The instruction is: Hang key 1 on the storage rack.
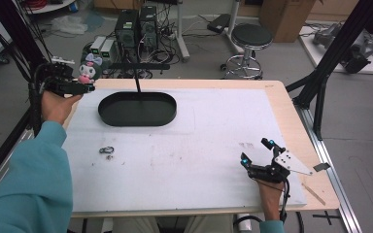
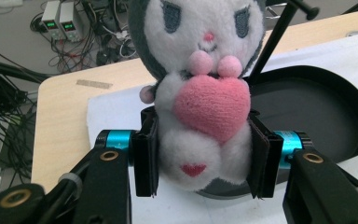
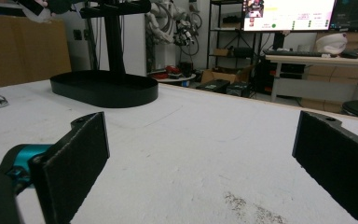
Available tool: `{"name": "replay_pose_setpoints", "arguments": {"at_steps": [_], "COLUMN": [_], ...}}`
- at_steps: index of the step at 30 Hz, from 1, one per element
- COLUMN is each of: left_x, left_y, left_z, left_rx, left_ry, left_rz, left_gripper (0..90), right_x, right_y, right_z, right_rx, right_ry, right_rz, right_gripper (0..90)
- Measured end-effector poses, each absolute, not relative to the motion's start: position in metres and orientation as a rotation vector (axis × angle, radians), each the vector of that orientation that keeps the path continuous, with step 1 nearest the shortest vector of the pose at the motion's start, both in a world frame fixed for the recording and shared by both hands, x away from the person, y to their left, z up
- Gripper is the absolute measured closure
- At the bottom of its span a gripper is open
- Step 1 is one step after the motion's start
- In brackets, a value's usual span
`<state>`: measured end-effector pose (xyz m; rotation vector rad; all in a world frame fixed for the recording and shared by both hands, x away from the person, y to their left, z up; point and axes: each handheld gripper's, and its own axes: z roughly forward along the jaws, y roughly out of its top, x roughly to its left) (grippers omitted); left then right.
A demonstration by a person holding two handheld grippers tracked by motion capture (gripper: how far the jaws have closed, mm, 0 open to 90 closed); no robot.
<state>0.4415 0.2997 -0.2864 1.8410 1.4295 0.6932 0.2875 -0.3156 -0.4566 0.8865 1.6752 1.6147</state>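
Observation:
My left gripper (image 1: 86,82) (image 2: 204,158) is shut on a plush toy (image 2: 200,98), white and grey with a pink heart on its chest. It holds the plush toy (image 1: 86,68) in the air at the table's far left corner, just left of the black oval tray (image 1: 137,118). In the left gripper view the tray (image 2: 317,107) lies right behind the toy, and both pads press into the toy's lower body. My right gripper (image 1: 256,154) (image 3: 200,154) rests low over the white mat at the near right, jaws wide apart with nothing between them.
A black stand (image 1: 138,73) with a crossbar rises from the tray's far side. A small metal keyring (image 1: 107,151) lies on the white mat (image 1: 199,141) at the left. In the right gripper view the tray (image 3: 105,88) sits far ahead. Cables and equipment crowd the floor beyond the table.

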Motion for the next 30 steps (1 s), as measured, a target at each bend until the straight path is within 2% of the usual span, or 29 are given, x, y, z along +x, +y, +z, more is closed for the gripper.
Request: {"name": "replay_pose_setpoints", "arguments": {"at_steps": [24,30], "left_x": [0.428,0.423], "left_y": [0.309,0.312], "left_z": [-0.306,-0.314], "left_rx": [1.844,1.913], "left_ry": [1.429,1.44], "left_rz": [0.628,0.635], "left_gripper": [53.8,53.7], "right_x": [0.288,0.287], "right_y": [-0.315,-0.315], "right_z": [-0.457,-0.457], "right_rx": [0.884,0.89], "right_ry": [1.672,1.675], "right_rz": [1.615,1.615], "right_gripper": [2.9,2.9]}}
